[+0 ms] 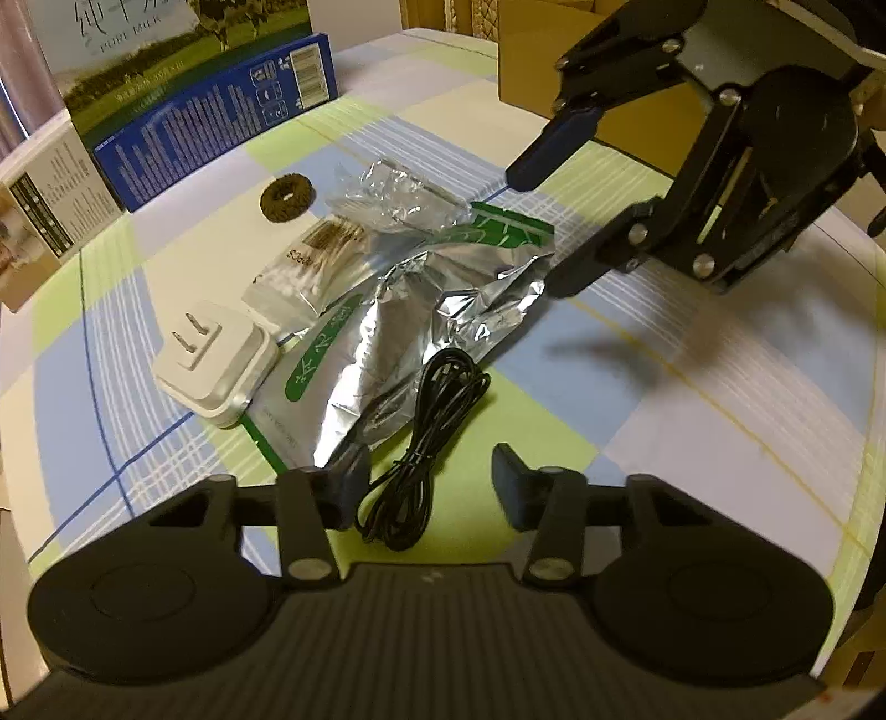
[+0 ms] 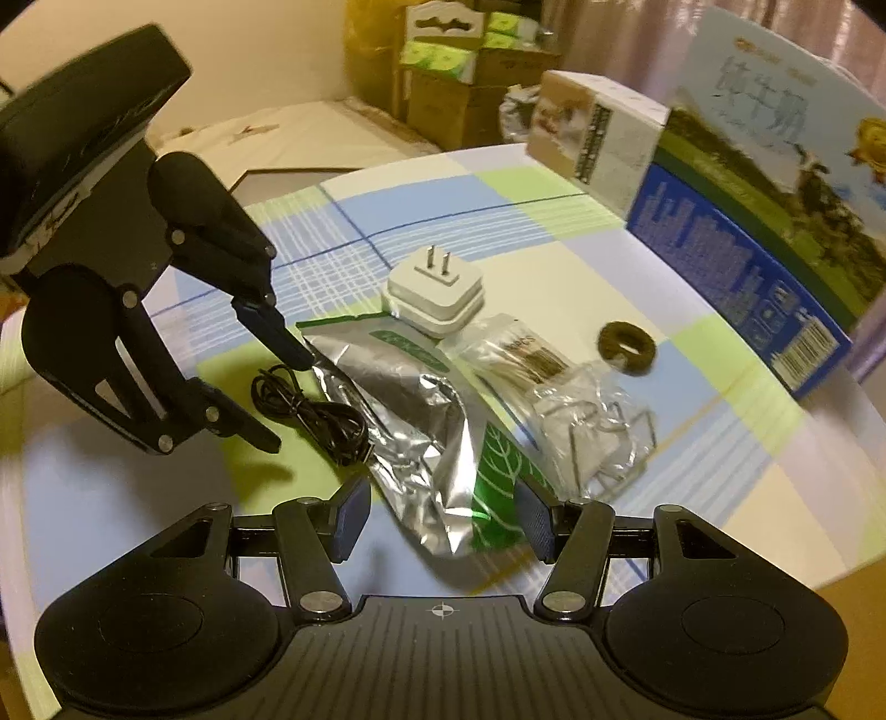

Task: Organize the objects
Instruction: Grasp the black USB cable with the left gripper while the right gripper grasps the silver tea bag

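A coiled black cable (image 1: 423,437) (image 2: 313,412) lies on the checked tablecloth (image 1: 720,387) against a crumpled silver and green foil bag (image 1: 421,310) (image 2: 421,410). My left gripper (image 1: 429,487) (image 2: 285,399) points down over the cable, open, with the coil between its fingers and a gap on one side. My right gripper (image 2: 443,520) (image 1: 554,221) is open astride the bag's green end; one fingertip touches the foil edge. Beside the bag lie a white plug adapter (image 1: 221,360) (image 2: 434,293), a packet of cotton swabs (image 1: 315,260) (image 2: 520,360), a brown hair ring (image 1: 288,196) (image 2: 626,343) and a clear-wrapped wire item (image 1: 398,194) (image 2: 598,437).
A blue and green milk carton case (image 1: 210,99) (image 2: 775,210) and a small white box (image 1: 50,194) (image 2: 598,144) stand along one table edge. A cardboard box (image 1: 537,50) sits at another edge. Stacked boxes (image 2: 459,72) stand beyond the table.
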The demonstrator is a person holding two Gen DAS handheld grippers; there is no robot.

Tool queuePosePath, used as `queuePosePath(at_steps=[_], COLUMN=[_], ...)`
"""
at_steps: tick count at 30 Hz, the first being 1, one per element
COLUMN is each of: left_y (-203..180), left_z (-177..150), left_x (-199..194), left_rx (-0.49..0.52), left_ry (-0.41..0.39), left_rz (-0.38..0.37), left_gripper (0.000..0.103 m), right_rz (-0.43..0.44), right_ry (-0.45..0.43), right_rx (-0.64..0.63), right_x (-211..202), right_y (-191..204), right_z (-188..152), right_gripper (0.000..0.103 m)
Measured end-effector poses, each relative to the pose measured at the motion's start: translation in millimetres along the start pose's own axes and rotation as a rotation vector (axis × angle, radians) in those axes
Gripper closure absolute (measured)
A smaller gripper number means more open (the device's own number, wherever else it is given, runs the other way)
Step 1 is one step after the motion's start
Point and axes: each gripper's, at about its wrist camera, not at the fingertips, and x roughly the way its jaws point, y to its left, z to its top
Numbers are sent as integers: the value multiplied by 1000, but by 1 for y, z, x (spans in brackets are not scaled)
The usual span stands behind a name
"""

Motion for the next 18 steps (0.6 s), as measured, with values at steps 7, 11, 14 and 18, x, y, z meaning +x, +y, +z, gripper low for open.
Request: queuePosePath(at_steps=[7,11,14,18], left_y=[9,15,16,19], left_z=[-1,-6,-10,-15], left_x=[8,2,-1,-5], left_rx=[-12,-58,-72,-111], left_ry=[37,42,39,34], left_rz=[-13,-19,-18,-13], left_gripper=[90,91,91,91], right_rz=[-8,-4,4,20], right_ry=[24,54,118,157], right_rx=[-111,-149,-151,-81], right_x=[28,46,62,72], right_y=[4,7,5,-2], right_z=[15,28,35,36], right_gripper=[48,48,48,53])
